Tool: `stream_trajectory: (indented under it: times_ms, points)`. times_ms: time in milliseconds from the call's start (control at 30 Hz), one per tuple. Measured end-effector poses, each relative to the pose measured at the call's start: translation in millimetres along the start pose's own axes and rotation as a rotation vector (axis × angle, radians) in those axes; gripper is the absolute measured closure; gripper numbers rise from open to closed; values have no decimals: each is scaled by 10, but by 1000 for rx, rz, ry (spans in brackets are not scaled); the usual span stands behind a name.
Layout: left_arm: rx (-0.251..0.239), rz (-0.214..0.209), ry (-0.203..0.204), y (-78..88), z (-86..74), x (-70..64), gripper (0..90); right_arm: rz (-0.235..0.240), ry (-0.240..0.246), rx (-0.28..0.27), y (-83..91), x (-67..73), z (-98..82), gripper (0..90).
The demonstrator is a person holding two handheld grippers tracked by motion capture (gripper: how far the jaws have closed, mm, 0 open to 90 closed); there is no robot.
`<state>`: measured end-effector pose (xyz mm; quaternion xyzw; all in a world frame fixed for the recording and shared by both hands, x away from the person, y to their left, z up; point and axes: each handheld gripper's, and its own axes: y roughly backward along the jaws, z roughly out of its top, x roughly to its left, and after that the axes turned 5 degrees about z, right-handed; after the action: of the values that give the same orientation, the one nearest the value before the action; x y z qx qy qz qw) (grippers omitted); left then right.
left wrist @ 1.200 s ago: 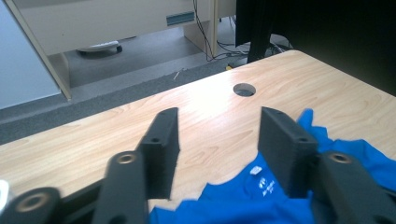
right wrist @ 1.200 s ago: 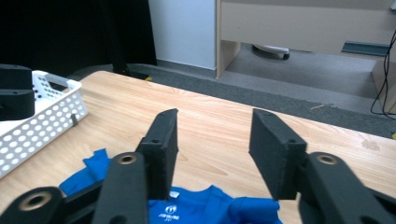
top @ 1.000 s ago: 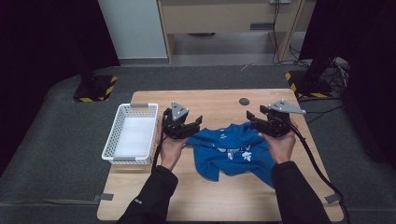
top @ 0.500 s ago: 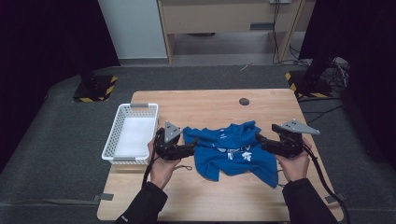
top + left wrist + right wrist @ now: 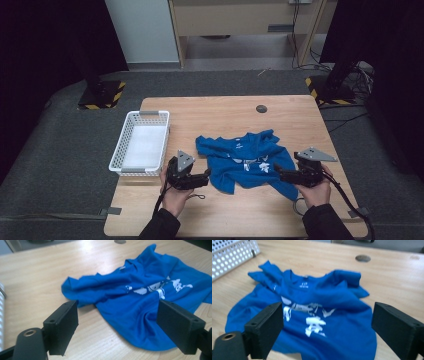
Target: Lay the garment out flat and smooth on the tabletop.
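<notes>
Two hand-held grippers low over a light wooden table (image 5: 230, 220), one at each near corner of a crumpled blue T-shirt (image 5: 245, 160) lying mid-table with its white print facing up. Largest first: bare table; then shirt, bunched and creased, neckline toward the far edge; then white slotted plastic basket (image 5: 141, 143), standing well apart at the left, apparently empty. Left gripper (image 5: 202, 176) just beside the shirt's near-left hem, jaws wide apart, holding nothing. Right gripper (image 5: 280, 174) at the near-right hem, jaws likewise spread and empty. Likely placed so as to take both corners for spreading or folding. From above: basket, both hands, round cable hole (image 5: 261, 108). From the gripper views: folds, a neck label, gap between jaws and cloth.
</notes>
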<state>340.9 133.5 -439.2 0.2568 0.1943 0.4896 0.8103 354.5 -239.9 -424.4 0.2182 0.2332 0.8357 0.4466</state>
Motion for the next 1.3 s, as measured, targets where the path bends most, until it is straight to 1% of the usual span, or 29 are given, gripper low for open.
stream_trajectory:
  times_ms: [67,233,267,300,367,433,567,667,767,900,933,967,1033,1300]
  points:
    - [12,-4,3,-31,-28,-14,167,0,1,17,-16,-2,-47,95]
    - [28,-13,20,-98,-81,-62,147,18,-24,21,-34,-18,-140,72]
    - [33,-13,20,-111,-94,-70,145,11,-21,32,-34,-19,-150,60]
    - [43,-12,14,-125,-104,-76,143,2,-16,31,-33,-16,-162,58]
    - [43,-7,18,-147,-134,-89,139,-8,-23,25,-29,-25,-190,57]
    - [56,-7,17,-169,-159,-97,135,-17,-27,32,-33,-41,-222,51]
    - [72,-1,15,-218,-194,-120,128,-38,-29,65,-70,-78,-284,39]
    - [84,8,15,-269,-211,-135,120,-43,-31,84,-103,-99,-312,35]
    - [108,18,3,-324,-228,-154,102,-53,-36,95,-121,-127,-333,30]
    - [103,22,-17,-347,-264,-212,100,-51,-51,111,-143,-159,-371,15]
    - [103,22,-17,-347,-264,-212,99,-57,-48,120,-153,-159,-375,10]
    - [102,19,-26,-359,-275,-242,98,-62,-42,123,-163,-156,-382,10]
    - [103,16,-31,-381,-285,-271,96,-62,-37,136,-187,-151,-394,8]
    - [131,14,-69,-485,-331,-353,91,-80,-9,203,-277,-129,-451,8]
